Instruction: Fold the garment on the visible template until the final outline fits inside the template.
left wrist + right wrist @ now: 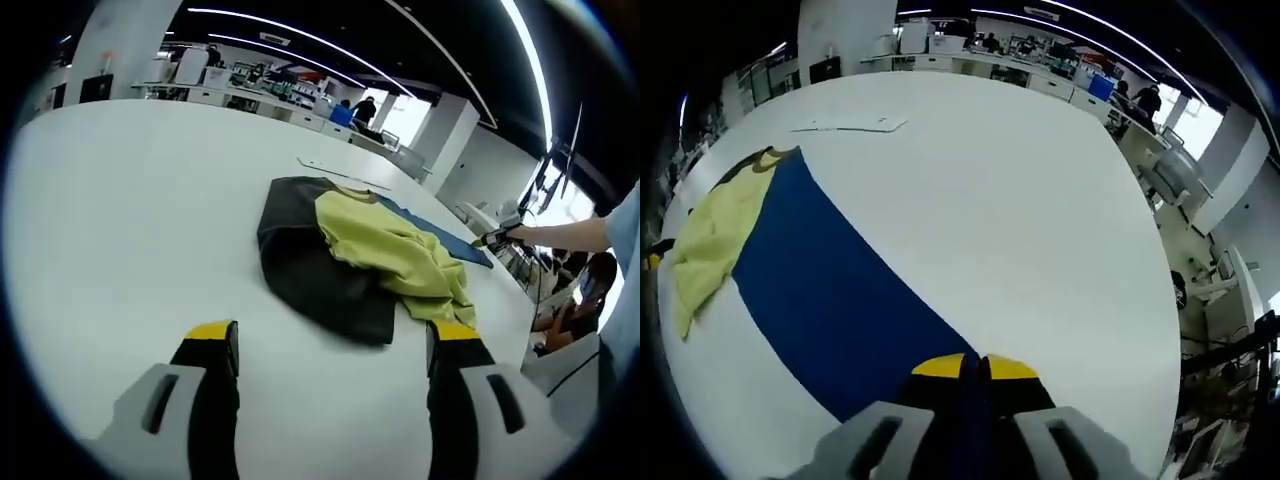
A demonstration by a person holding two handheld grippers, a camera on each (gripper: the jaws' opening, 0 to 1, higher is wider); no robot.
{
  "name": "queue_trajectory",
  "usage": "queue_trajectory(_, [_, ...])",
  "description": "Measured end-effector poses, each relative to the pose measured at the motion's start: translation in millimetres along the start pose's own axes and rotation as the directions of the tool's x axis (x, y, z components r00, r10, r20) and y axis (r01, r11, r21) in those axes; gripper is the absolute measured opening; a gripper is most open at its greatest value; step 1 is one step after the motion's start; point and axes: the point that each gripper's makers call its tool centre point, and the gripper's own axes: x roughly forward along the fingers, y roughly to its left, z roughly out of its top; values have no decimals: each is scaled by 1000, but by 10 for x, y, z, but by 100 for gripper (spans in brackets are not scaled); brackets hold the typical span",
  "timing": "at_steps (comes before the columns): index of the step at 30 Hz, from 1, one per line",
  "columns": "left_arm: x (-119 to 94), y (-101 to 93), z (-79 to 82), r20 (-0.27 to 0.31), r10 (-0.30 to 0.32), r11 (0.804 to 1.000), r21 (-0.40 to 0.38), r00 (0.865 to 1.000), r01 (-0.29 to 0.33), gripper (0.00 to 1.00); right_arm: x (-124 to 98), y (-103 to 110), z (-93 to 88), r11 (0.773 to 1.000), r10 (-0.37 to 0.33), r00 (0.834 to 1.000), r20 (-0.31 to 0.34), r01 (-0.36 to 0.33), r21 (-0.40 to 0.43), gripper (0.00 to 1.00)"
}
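- Left gripper view: the left gripper [332,345] hangs over the white table [130,220], its two yellow-tipped jaws spread wide apart with nothing between them.
- Past the jaws lies a garment [375,245] in a rumpled heap: yellow-green cloth bunched in soft folds on top, a dark, nearly black panel [310,270] spread flat beneath and toward the camera.
- The garment sits partly on a flat blue sheet [445,235], the template, whose far strip shows beyond the yellow folds.
- A person's hand [515,232] reaches in from the right at the far end of the blue sheet; what it grips is too small to tell.
- A thin pale paper sheet [340,175] lies flat on the table beyond the garment, apart from it.
- Right gripper view: the right gripper [975,368] has its yellow tips pressed together on the near edge of the blue template [840,300], pinching it.
- The template runs as a long smooth matte band away from the jaws toward the upper left.
- The yellow garment [710,240] lies crumpled over the template's far left part, spilling onto the table [1020,200].
- A pale sheet [850,125] lies flat farther off.
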Motion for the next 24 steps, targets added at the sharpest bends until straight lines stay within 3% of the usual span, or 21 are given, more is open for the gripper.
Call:
queue_trajectory(6, [-17, 6, 45, 13, 4, 1000, 4, 1000, -4, 73, -201, 247, 203, 996, 91, 984, 152, -93, 6, 40])
queue_trajectory(10, [-23, -12, 104, 29, 0, 1000, 1, 1000, 0, 68, -336, 412, 166, 992, 120, 978, 170, -114, -45, 57])
queue_trajectory(12, [-30, -39, 156, 44, -2, 1000, -7, 999, 3, 65, -394, 475, 134, 991, 127, 977, 171, -120, -51, 58])
queue_trajectory(15, [-51, -85, 219, 67, -17, 1000, -15, 998, 18, 53, -521, 609, 102, 989, 145, 971, 192, -135, -63, 57])
queue_trajectory(19, [-62, -117, 268, 86, -28, 999, -20, 996, 30, 50, -656, 720, 60, 987, 158, 966, 203, -147, -67, 57])
queue_trajectory(22, [-88, -147, 289, 87, -46, 998, -28, 995, 48, 35, -775, 821, 43, 984, 177, 960, 216, -166, -68, 58])
queue_trajectory(24, [-89, -138, 303, 94, -42, 999, -26, 995, 45, 38, -864, 896, 45, 981, 192, 954, 231, -180, -73, 59])
